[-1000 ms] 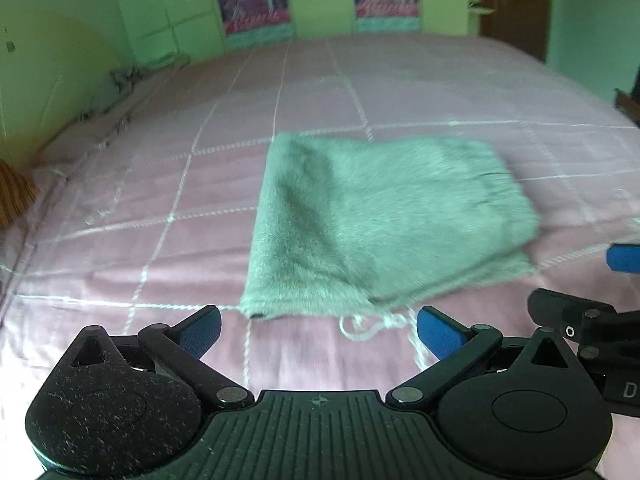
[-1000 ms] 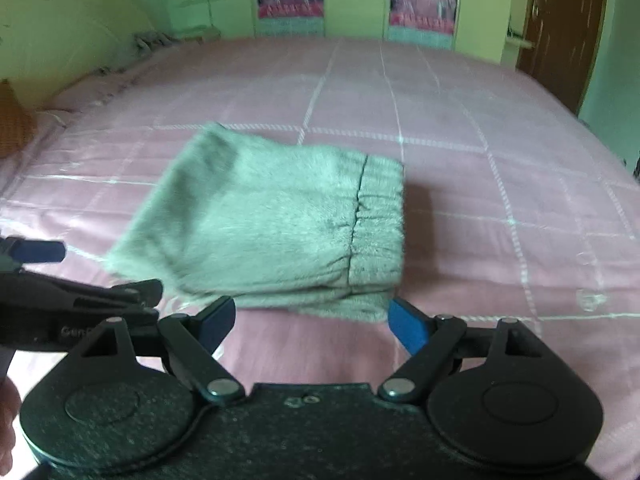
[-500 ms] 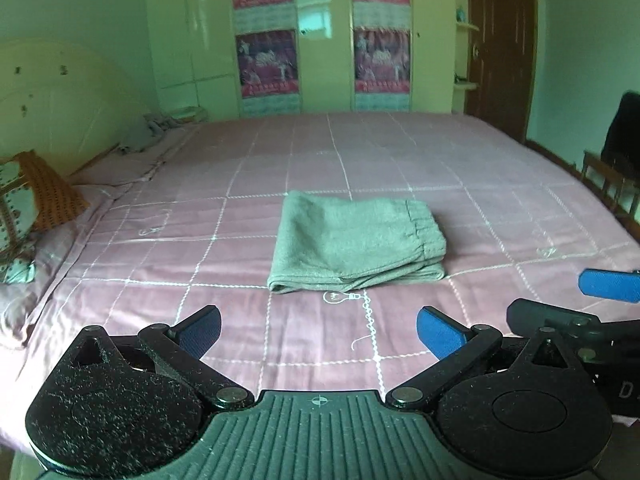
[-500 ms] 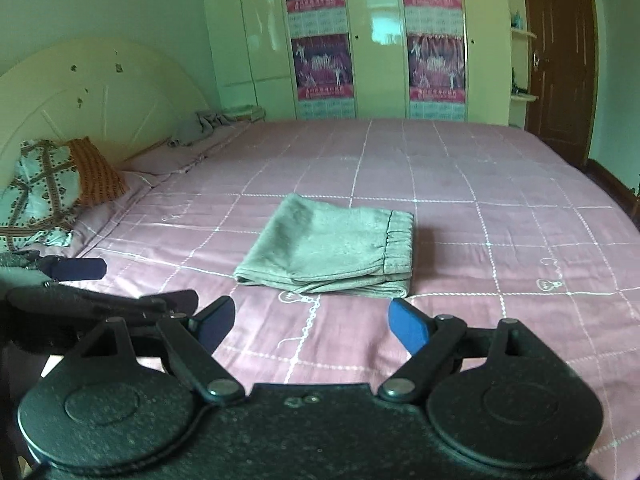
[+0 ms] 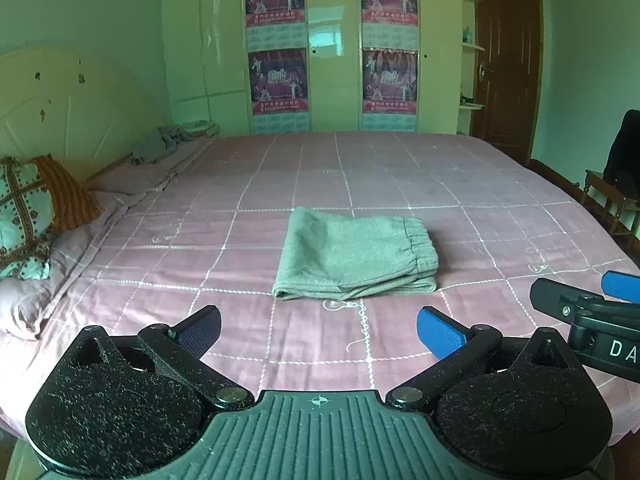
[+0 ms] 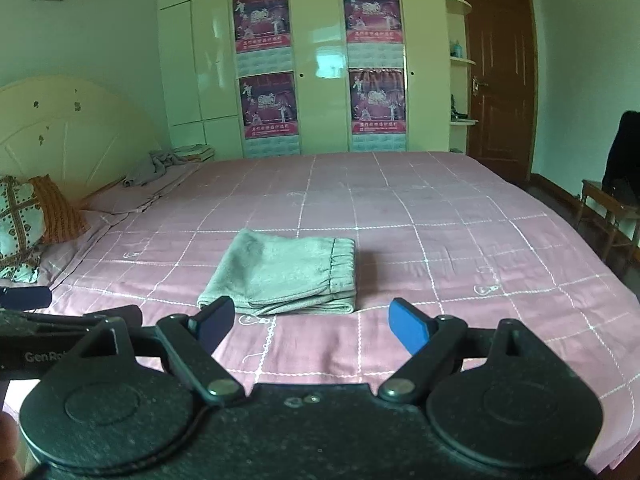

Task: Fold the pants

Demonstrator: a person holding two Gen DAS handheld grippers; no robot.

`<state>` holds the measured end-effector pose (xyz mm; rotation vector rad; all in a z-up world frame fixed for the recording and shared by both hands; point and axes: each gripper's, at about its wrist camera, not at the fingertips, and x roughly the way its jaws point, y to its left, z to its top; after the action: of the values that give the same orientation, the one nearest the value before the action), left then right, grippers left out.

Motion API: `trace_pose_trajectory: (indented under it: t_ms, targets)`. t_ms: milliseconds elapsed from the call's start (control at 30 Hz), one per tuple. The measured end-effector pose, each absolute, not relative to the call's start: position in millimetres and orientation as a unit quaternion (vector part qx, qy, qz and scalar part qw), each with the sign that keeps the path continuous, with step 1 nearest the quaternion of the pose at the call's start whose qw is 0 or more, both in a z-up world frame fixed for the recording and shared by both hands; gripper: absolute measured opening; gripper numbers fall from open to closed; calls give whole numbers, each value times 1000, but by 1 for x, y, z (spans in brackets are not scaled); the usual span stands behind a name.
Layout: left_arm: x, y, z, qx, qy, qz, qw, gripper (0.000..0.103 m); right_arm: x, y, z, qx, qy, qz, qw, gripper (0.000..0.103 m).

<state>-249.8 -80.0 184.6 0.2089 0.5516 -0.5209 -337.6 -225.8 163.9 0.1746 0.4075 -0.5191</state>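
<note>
The folded pants (image 5: 356, 256) lie mid-bed (image 5: 460, 184), bare cover all around them; pillows (image 5: 28, 212) crowd the headboard edge. A chair (image 5: 612, 196) stands beside the foot edge.

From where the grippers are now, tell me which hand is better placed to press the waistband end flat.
Right, marginally. The folded pants have their waistband on the right end, nearer the right gripper. The left gripper faces the plain end. Both stand open, clear of the cloth.
</note>
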Motion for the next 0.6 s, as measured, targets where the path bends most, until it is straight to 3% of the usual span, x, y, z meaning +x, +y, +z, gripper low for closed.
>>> trace_pose_trajectory:
  t_ms: [600]
  targets:
    - [-235,-84,180,93,275,-229,929,103,-322,-224,157,88,204,-264,938,85]
